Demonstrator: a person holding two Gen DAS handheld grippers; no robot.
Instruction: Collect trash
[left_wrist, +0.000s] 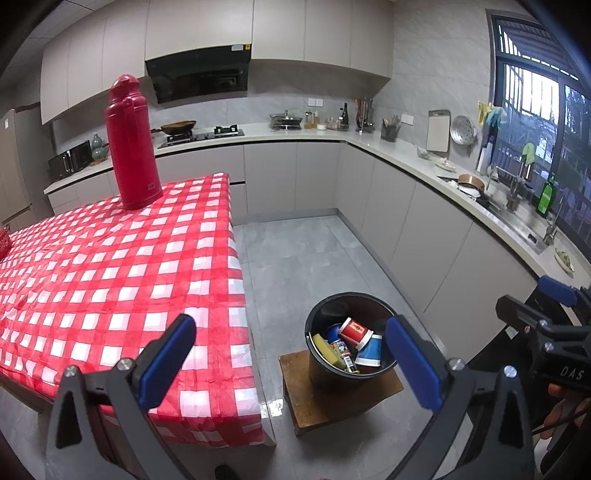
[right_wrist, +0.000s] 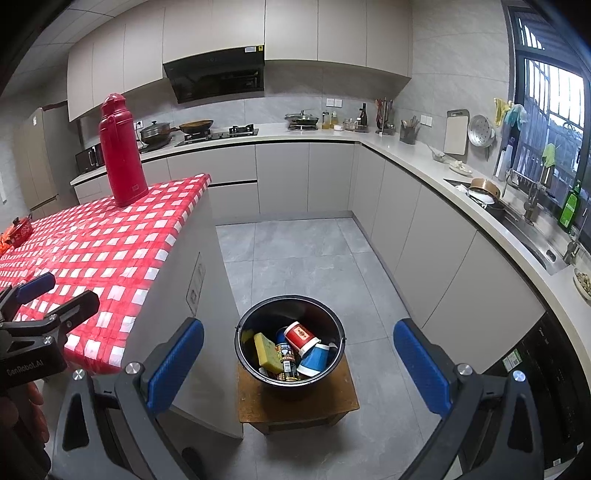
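A black bucket (left_wrist: 317, 314) stands on a low wooden stool (left_wrist: 332, 406) on the floor, to the right of the table. It holds trash: a yellow sponge (left_wrist: 327, 349), a red and white cup (left_wrist: 355, 332), a blue and white cup (left_wrist: 369, 352) and a can (left_wrist: 343, 352). The bucket (right_wrist: 255, 317) and its trash also show in the right wrist view. My left gripper (left_wrist: 291, 354) is open and empty, above the table's edge and the bucket. My right gripper (right_wrist: 297, 360) is open and empty, above the bucket.
A table with a red checked cloth (left_wrist: 110, 266) carries a tall red thermos (left_wrist: 131, 147). A small red pot (right_wrist: 18, 230) sits at its left end. Grey cabinets and a counter with a stove (left_wrist: 201, 134) and sink (left_wrist: 517, 218) run round the room. Grey tiled floor (left_wrist: 295, 251) lies between.
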